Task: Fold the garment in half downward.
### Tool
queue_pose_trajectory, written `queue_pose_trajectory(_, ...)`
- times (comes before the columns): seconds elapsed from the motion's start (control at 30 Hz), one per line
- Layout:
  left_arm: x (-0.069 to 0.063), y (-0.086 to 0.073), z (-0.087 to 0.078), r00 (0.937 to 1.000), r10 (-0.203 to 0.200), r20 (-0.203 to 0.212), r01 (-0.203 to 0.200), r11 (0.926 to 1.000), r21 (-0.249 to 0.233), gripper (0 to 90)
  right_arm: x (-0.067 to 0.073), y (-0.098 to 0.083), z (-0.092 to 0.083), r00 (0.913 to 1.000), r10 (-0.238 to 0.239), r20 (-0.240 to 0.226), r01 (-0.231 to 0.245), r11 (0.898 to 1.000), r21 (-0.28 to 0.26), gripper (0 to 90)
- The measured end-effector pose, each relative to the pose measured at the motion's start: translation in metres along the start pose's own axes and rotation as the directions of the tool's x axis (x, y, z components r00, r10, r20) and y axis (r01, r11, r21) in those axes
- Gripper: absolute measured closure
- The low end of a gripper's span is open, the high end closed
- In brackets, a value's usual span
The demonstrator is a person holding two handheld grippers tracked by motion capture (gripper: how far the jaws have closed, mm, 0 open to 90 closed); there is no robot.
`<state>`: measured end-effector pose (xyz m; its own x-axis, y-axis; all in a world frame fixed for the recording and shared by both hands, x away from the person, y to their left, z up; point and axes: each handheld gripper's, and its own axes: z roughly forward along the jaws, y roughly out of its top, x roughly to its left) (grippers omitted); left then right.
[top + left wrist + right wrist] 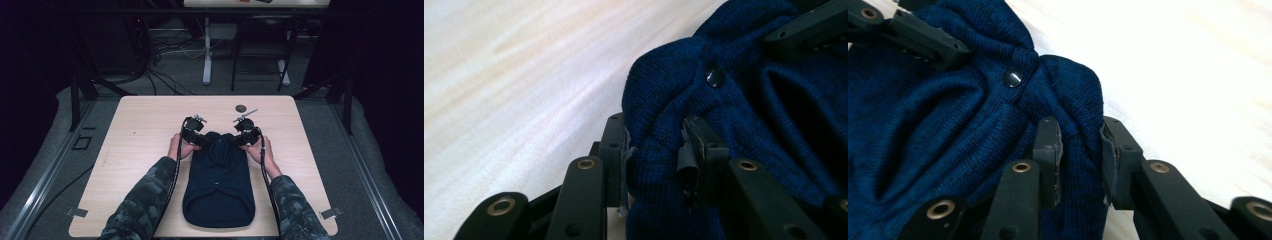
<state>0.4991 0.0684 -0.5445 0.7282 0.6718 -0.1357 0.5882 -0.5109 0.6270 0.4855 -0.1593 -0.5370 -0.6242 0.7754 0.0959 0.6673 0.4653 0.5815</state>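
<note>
In the high view the left gripper (196, 134) and right gripper (246, 133) flank the far end of the navy knit garment (218, 187) on the table (145, 125). In the left gripper view the pads pinch a fold of knit (659, 145) between them, a button (715, 77) just beyond; in the right gripper view the pads likewise clamp a bunched fold (1080, 145)

Dim, dark-edged high view with a lit table (150, 125); the gripper views glare white, perhaps overexposed, nearest parts soft.

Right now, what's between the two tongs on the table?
The bunched far end of the dark blue sweater, pinched by the left tongs and right tongs; see the high view.
</note>
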Motion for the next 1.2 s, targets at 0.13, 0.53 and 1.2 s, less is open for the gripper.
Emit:
queue_pose_trajectory(0.13, -0.006, 0.004, -0.011, 0.9996, 0.026, -0.015, -0.026, 0.9994, -0.021, 64.0, 0.003, 0.001, -0.016, 0.9999, -0.015, 0.005, 0.016, 0.999, -0.047, 71.9)
queue_pose_trajectory(0.53, -0.015, 0.007, -0.041, 0.9974, 0.072, 0.001, -0.071, 0.9944, -0.078, 64.1, 0.021, 0.0, -0.053, 0.9942, -0.106, 0.014, 0.107, 0.983, -0.147, 71.9)
queue_pose_trajectory(1.2, -0.043, 0.006, -0.076, 0.9776, 0.208, -0.033, -0.21, 0.9534, -0.216, 68.8, 0.032, -0.011, -0.092, 0.9928, -0.119, -0.017, 0.113, 0.974, -0.194, 69.7)
